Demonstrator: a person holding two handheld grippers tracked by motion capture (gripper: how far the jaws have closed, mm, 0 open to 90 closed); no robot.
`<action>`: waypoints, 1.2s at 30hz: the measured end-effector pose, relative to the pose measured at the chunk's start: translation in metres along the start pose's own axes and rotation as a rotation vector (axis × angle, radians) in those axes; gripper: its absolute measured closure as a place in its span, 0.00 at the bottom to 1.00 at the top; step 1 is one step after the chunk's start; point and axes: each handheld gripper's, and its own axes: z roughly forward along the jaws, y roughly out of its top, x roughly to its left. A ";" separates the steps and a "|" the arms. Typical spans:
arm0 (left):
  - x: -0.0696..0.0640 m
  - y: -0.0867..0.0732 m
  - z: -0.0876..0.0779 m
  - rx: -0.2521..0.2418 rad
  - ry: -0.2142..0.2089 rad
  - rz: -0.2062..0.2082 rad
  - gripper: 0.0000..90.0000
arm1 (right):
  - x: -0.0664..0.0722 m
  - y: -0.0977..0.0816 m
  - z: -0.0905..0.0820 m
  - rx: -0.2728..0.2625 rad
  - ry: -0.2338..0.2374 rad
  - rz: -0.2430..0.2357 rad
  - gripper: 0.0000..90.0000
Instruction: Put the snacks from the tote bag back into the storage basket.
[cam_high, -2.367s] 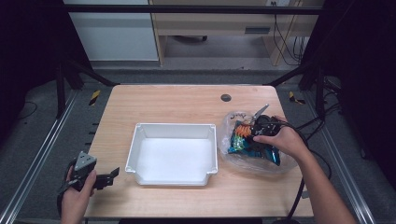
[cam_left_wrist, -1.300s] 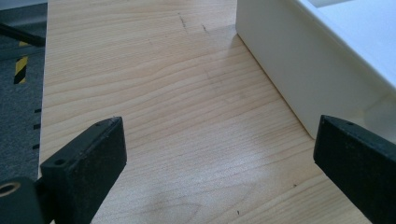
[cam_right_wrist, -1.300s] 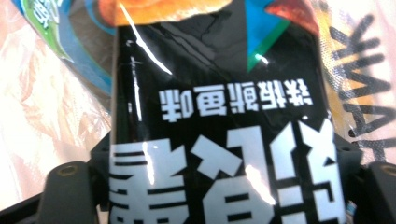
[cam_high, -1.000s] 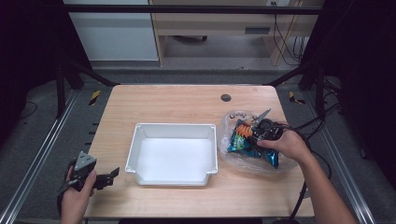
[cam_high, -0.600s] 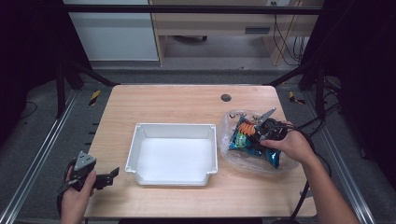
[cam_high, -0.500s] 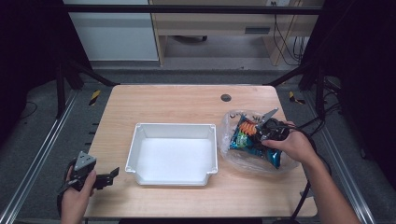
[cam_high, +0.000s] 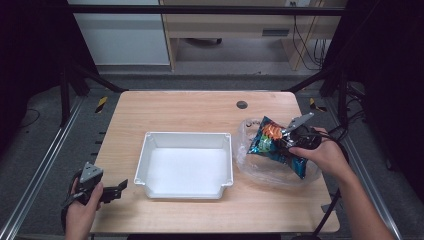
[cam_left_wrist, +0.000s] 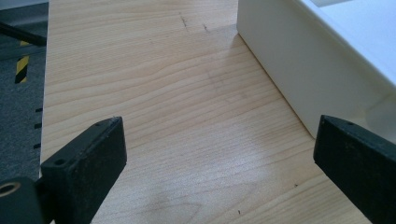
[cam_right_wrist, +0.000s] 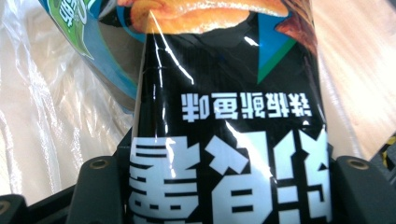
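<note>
On the right of the table lies a clear plastic bag (cam_high: 260, 172) with snack packets in it. My right gripper (cam_high: 286, 141) reaches into it and is shut on a black and teal snack packet (cam_high: 267, 142), tilted up off the table. In the right gripper view that packet (cam_right_wrist: 229, 116) with white lettering fills the gap of my right gripper (cam_right_wrist: 229, 172), and the plastic (cam_right_wrist: 56, 116) lies at the left. My left gripper (cam_high: 120, 187) rests open at the front left, beside the white tray (cam_high: 185, 135). The left gripper view has my left gripper (cam_left_wrist: 224, 154) over bare wood, the tray wall (cam_left_wrist: 299, 79) at the right.
A dark round hole (cam_high: 242, 105) sits in the tabletop near the back edge. A second blue packet (cam_high: 299, 167) lies in the plastic under the person's right hand. Black frame posts stand off both sides. The table's left edge (cam_left_wrist: 44, 93) is close to my left gripper.
My right gripper has drawn slightly right and toward the front with the snack packet, which has tipped up out of the plastic. The left gripper has stayed put.
</note>
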 end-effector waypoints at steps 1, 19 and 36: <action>0.000 0.000 0.000 0.000 0.000 0.000 0.03 | -0.001 0.000 -0.002 -0.007 -0.002 -0.003 0.42; 0.000 0.000 0.000 0.000 0.003 0.002 0.03 | 0.011 0.017 -0.043 -0.163 -0.049 -0.003 0.43; 0.000 0.000 0.000 -0.001 0.002 0.001 0.03 | 0.036 0.045 -0.059 -0.218 -0.044 -0.055 0.43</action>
